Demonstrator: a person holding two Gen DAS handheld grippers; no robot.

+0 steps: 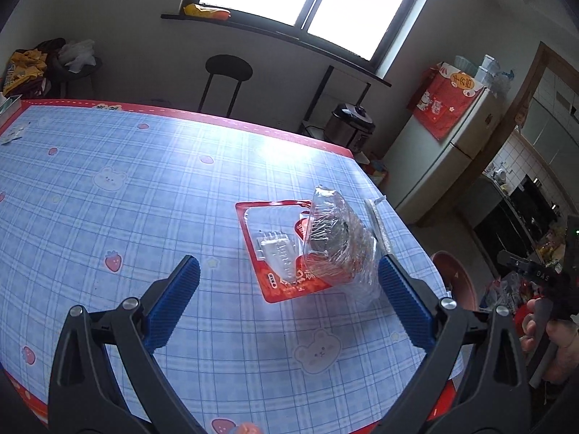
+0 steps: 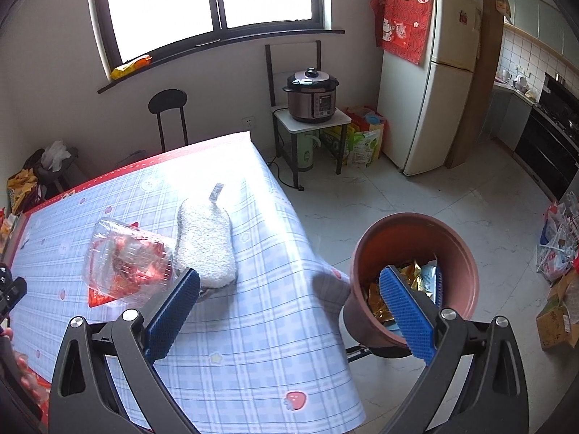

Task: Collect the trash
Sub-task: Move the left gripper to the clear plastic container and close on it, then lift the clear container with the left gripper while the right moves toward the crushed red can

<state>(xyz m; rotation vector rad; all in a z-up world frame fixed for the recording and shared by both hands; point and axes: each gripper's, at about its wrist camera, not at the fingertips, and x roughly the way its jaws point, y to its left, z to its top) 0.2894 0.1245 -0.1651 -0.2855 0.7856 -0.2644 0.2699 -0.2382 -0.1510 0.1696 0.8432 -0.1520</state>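
Observation:
A crumpled clear plastic clamshell (image 1: 333,238) lies on a red packaging card (image 1: 278,253) on the blue checked tablecloth (image 1: 144,188). My left gripper (image 1: 289,300) is open and empty, just short of the card, with its right finger near the clamshell. In the right wrist view the clamshell (image 2: 126,264) and the card (image 2: 99,296) lie left of a white fuzzy insole (image 2: 206,238). My right gripper (image 2: 289,311) is open and empty above the table's right edge. A brown bin (image 2: 412,275) with wrappers inside stands on the floor beside the table.
The brown bin's rim (image 1: 452,278) shows past the table's right edge. A small wrapper (image 1: 11,133) lies at the far left of the table. A black stool (image 2: 168,115), a rice cooker (image 2: 313,96) on a stand and a fridge (image 2: 434,72) line the wall.

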